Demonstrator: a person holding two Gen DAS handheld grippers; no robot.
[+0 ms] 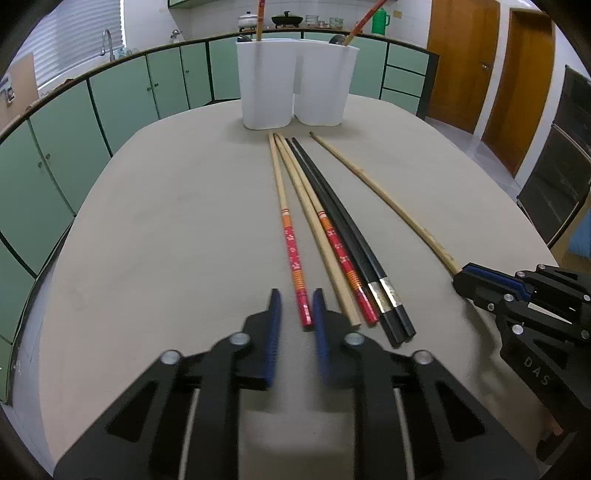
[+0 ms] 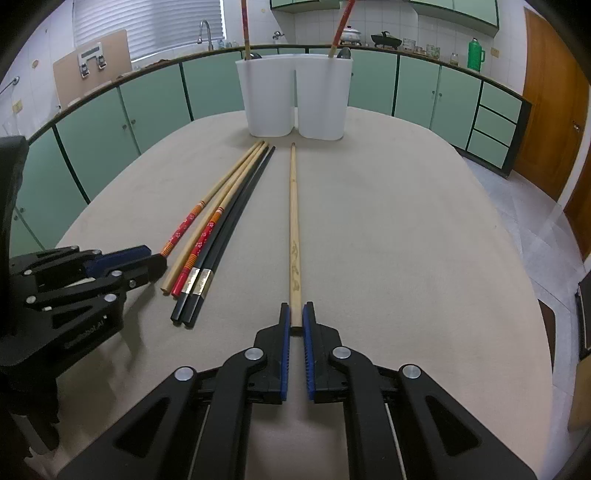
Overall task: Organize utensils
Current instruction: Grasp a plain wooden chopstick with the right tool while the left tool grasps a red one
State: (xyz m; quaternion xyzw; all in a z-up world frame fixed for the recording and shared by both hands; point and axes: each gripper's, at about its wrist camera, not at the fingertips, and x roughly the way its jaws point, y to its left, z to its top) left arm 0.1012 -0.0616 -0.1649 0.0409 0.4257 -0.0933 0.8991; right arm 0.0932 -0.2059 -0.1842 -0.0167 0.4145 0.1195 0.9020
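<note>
- We see our left gripper (image 1: 297,308) with the butt of the leftmost red-and-orange patterned bamboo chopstick (image 1: 293,254) between its blue pads, the right pad against it; we cannot tell if the left pad touches.
- Our right gripper (image 2: 295,317) is clenched on the end of a plain long bamboo chopstick (image 2: 293,221).
- Between the two grippers lie a plain wooden chopstick (image 1: 314,225), another red-patterned one (image 1: 343,258) and two black chopsticks (image 1: 354,236).
- Beyond the fingertips stands a white two-compartment plastic holder (image 2: 295,99) on the beige table (image 2: 406,240).

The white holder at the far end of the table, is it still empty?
No, the white holder already has a red-patterned chopstick standing in its left compartment and another in its right compartment.
</note>
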